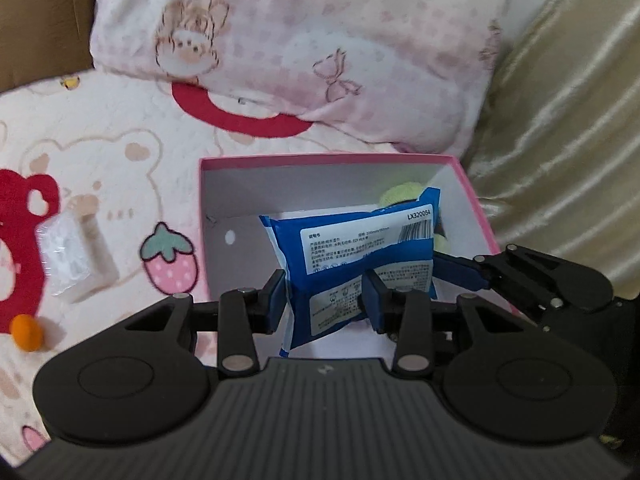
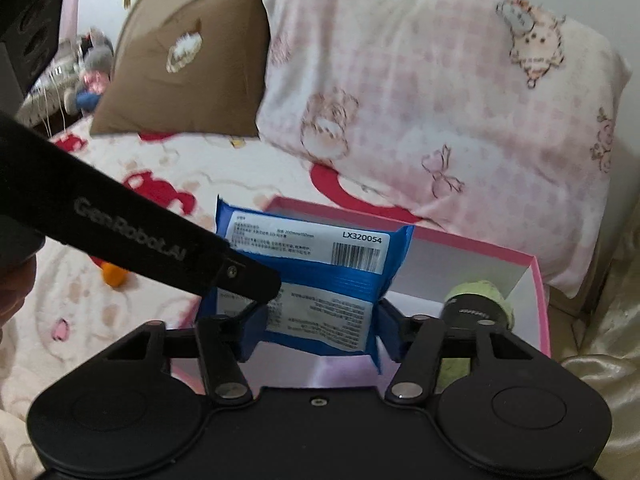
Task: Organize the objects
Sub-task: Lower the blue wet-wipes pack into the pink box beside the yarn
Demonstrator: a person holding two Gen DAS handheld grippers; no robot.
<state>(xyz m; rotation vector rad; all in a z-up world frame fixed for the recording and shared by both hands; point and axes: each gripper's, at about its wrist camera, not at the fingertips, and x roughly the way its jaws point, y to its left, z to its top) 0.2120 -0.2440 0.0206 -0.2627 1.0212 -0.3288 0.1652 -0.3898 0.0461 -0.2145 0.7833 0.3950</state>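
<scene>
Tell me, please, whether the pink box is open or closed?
Open: the pink box has no lid on, and its white interior shows, with a green item inside.

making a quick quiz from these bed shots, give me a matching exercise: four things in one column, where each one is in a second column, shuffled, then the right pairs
Things:
1. blue packet
2. small orange object
3. green item
4. clear-wrapped white pack

Places:
A. lying on the blanket, left of the strawberry print
B. inside the pink box, at its far right corner
C. between the left hand-held gripper fingers, over the box
D. on the blanket near the left edge, below the white pack

Pairs: 1-C, 2-D, 3-B, 4-A
</scene>
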